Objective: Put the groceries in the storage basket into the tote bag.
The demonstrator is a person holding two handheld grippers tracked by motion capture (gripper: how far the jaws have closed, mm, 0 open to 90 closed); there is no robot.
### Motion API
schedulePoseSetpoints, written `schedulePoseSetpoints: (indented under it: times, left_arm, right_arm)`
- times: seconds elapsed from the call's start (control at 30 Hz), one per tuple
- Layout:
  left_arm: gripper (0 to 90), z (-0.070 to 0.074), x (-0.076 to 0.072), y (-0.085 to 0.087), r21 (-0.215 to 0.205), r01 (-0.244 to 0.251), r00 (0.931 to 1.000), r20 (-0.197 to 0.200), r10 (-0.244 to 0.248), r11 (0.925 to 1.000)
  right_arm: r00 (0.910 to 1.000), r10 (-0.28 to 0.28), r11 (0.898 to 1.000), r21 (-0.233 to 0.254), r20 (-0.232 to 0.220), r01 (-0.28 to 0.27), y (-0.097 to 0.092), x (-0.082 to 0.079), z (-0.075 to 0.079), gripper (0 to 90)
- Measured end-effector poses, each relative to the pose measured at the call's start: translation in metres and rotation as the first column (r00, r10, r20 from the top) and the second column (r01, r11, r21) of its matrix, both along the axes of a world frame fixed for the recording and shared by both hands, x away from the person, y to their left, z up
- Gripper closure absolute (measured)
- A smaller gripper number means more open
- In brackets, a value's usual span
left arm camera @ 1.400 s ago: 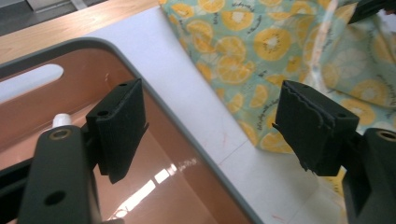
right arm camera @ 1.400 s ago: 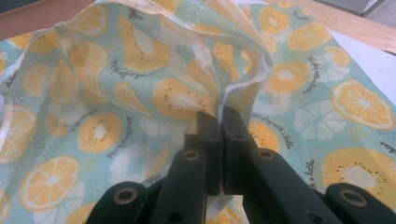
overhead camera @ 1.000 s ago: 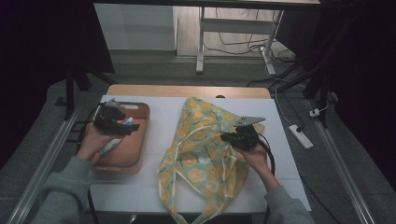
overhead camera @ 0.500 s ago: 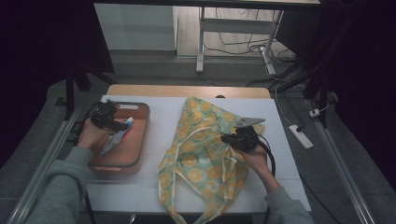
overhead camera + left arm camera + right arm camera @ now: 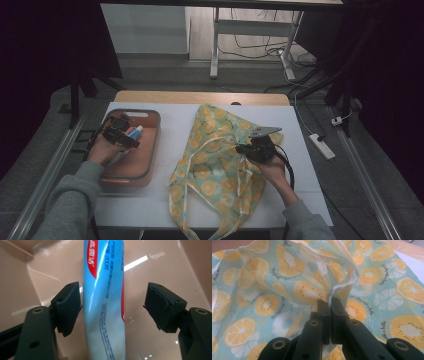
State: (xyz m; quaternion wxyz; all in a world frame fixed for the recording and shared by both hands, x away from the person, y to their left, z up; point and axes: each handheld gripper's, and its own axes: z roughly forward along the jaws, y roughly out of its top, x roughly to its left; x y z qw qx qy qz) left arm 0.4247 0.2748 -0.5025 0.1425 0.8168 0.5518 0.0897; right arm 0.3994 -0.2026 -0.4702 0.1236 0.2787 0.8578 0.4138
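Left gripper (image 5: 113,302): jaws apart, closing around the blue-and-red plastic tube (image 5: 105,300) in the pink tray (image 5: 150,150). Right gripper (image 5: 329,303): jaws clamped on the orange-print fabric bag (image 5: 287,290).

We record a light blue tube (image 5: 105,302) with red patches and dark print, lying in a salmon-pink tray (image 5: 150,150). The cloth bag (image 5: 215,165) is pale mint with orange and yellow citrus slices and white edging. The bench (image 5: 310,175) is white; the fingers (image 5: 67,307) are black.
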Motion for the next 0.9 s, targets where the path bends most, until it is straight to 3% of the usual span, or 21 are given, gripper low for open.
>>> schedulePoseSetpoints:
  times: [0.13, 0.2, 0.27, 0.33, 0.43, 0.67, 0.9]
  left_arm:
    - [31.6, -0.0086, 0.0023, 0.0013, -0.016, -0.009, 0.9991, -0.041, 0.009, 0.9998]
    - [33.7, -0.0087, 0.0022, 0.0015, -0.020, -0.016, 0.9991, -0.039, 0.016, 0.9997]
    - [40.7, -0.0075, 0.0017, 0.0024, -0.020, -0.024, 0.9990, -0.039, 0.023, 0.9995]
    - [51.7, -0.0070, 0.0013, 0.0053, -0.047, -0.025, 0.9985, -0.050, 0.022, 0.9986]
    - [56.2, -0.0064, 0.0005, 0.0060, -0.054, -0.021, 0.9980, -0.062, 0.017, 0.9983]
    - [68.4, -0.0028, -0.0020, 0.0071, -0.076, -0.001, 0.9987, -0.051, -0.003, 0.9971]
    - [71.3, -0.0017, -0.0051, 0.0097, -0.093, 0.017, 0.9995, -0.025, -0.020, 0.9955]
  right_arm:
    - [1.0000, 0.000, 1.000, -0.001, 0.000, 0.000, -0.0003, -0.0002, -0.0002, 87.5]
    - [1.0000, -0.001, 1.000, -0.001, 0.000, 0.001, -0.0005, -0.0003, -0.0002, 87.5]
    - [1.0000, -0.001, 1.000, -0.002, 0.000, 0.001, -0.0004, -0.0002, -0.0004, 87.5]
    - [1.0000, -0.001, 1.000, -0.003, 0.000, 0.001, -0.0002, -0.0002, -0.0008, 87.6]
    - [1.0000, 0.000, 1.000, -0.007, 0.002, 0.000, 0.0004, -0.0005, -0.0011, 87.6]
    - [1.0000, -0.003, 1.000, -0.010, 0.006, 0.003, -0.0001, -0.0007, -0.0011, 87.6]
    - [0.9999, -0.008, 1.000, -0.005, 0.013, 0.008, -0.0019, -0.0006, 0.0000, 87.5]
